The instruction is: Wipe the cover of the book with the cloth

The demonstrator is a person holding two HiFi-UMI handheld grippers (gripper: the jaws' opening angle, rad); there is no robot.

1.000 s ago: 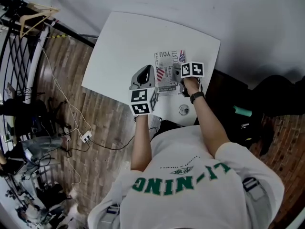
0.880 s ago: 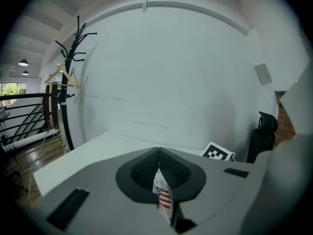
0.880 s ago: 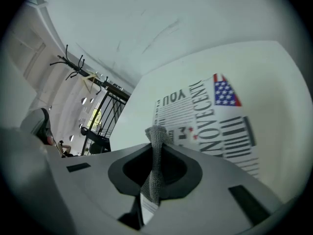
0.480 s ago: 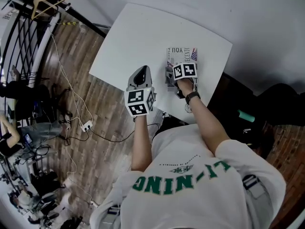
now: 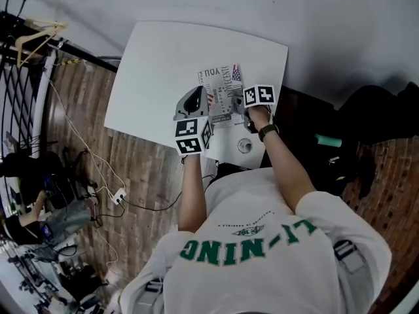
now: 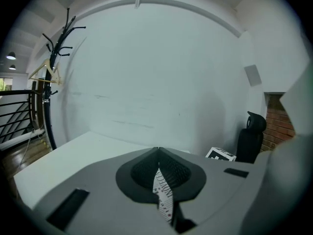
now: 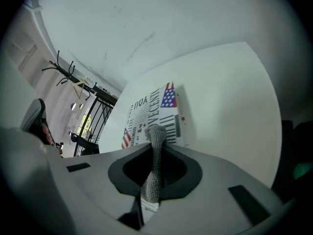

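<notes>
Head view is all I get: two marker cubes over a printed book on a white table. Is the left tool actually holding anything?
Observer: Yes. The left gripper view shows the left gripper shut on a printed edge of the book.
Operator: And the right one?
Observer: The right gripper is shut on a grey knitted cloth, pinched upright between the jaws.
Operator: Is that cloth on the book?
Observer: In the right gripper view the cloth's tip shows in front of the near end of the cover. I can't tell whether it touches.
</notes>
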